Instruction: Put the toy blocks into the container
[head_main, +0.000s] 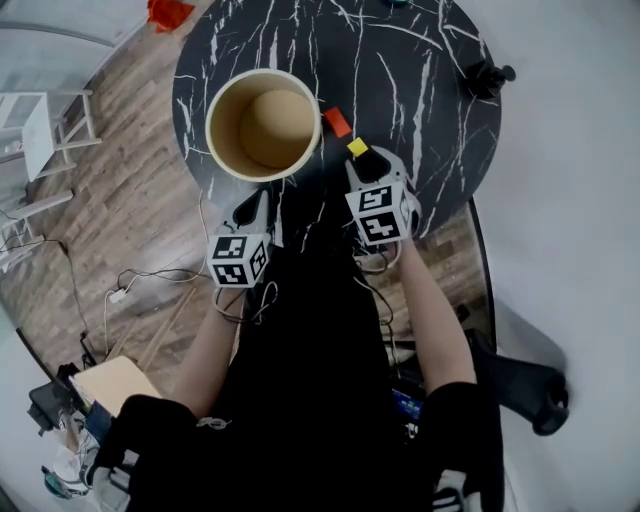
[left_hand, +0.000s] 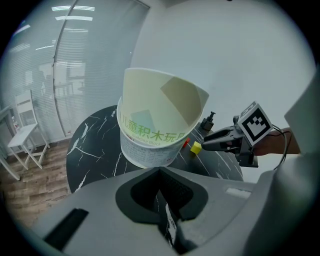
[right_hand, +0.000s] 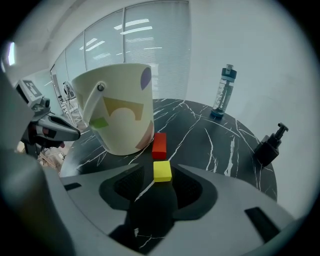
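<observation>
An empty cream paper bucket (head_main: 211, 125) stands on the round black marble table (head_main: 420, 60). A red block (head_main: 337, 122) lies just right of it and a yellow block (head_main: 357, 147) sits nearer me. My right gripper (head_main: 365, 160) is open, low over the table, and the yellow block (right_hand: 162, 171) rests at its fingertips, between the jaws with a gap on each side. The red block (right_hand: 159, 145) lies beyond it against the bucket (right_hand: 120, 115). My left gripper (head_main: 258, 203) hovers shut and holds nothing in front of the bucket (left_hand: 155, 125).
A black pump bottle (head_main: 487, 77) stands at the table's right edge and a blue water bottle (right_hand: 222, 92) at the far side. On the wooden floor to the left are a white chair (head_main: 40, 130), cables (head_main: 130, 285) and an orange object (head_main: 168, 12).
</observation>
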